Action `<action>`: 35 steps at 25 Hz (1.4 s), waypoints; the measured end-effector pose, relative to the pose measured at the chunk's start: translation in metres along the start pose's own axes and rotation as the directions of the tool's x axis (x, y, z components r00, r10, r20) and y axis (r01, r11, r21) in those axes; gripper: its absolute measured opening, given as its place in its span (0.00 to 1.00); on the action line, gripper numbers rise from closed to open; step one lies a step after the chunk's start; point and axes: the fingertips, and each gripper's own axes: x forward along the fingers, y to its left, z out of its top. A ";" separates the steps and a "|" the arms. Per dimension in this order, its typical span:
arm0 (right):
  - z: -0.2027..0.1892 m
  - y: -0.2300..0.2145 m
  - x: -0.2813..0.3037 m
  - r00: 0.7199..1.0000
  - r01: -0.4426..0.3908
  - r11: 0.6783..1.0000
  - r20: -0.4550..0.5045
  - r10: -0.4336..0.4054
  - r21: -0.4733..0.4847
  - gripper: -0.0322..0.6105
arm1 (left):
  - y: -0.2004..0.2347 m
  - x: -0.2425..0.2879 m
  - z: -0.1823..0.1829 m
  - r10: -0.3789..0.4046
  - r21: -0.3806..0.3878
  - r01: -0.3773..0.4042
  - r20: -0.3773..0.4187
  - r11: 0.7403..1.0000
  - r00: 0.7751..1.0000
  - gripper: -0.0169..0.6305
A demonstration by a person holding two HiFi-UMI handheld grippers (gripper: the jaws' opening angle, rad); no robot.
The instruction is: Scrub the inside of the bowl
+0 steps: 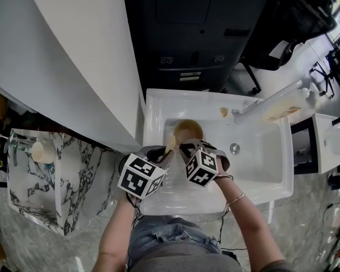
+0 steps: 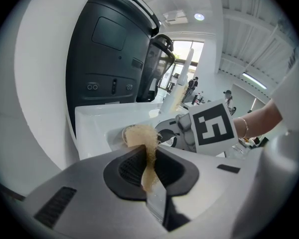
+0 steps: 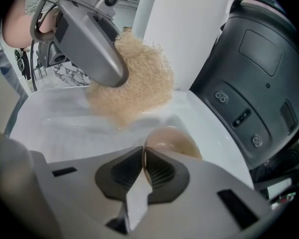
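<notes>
My left gripper (image 2: 149,158) clamps a tan scrubber (image 2: 139,135). My right gripper (image 3: 143,167) pinches the rim of the bowl (image 3: 173,142) just ahead, low in the sink (image 3: 55,128). Hard scrubbing could twist that thin rim free.

Grey left tool (image 2: 149,156) and right tool (image 3: 143,158), black-and-white marker cubes (image 1: 140,176), blue jeans (image 1: 158,237), bracelet (image 1: 236,199).

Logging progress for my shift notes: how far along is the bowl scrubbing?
Done: right gripper holds the bowl by its rim in the sink; left gripper clamps the scrubber. In hand: the scrubber sits beside the bowl, not inside. Left: the inside scrub, apparently all of it.
</notes>
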 end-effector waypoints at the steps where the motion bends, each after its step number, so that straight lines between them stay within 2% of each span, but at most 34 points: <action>1: 0.000 0.000 0.000 1.000 0.000 1.000 -0.001 0.000 -0.001 0.09 | 0.000 0.000 0.000 0.000 0.000 0.000 0.000 1.000 1.000 0.09; 11: 0.003 0.001 -0.005 1.000 0.010 1.000 0.000 -0.009 0.008 0.11 | -0.001 -0.005 -0.003 -0.006 0.000 0.006 0.000 1.000 1.000 0.09; 17: 0.007 -0.002 -0.016 0.999 0.032 0.999 0.021 -0.033 0.038 0.11 | -0.002 -0.008 0.002 0.013 0.013 -0.013 0.026 1.000 1.000 0.09; 28: 0.010 0.003 -0.051 0.995 0.054 0.988 0.080 -0.066 0.144 0.11 | -0.013 -0.016 0.005 0.032 0.044 -0.034 0.060 0.998 0.998 0.09; 35: 0.008 0.008 -0.081 0.985 0.045 0.966 0.150 -0.085 0.255 0.10 | -0.026 -0.021 0.013 0.047 0.066 -0.054 0.105 0.996 0.993 0.09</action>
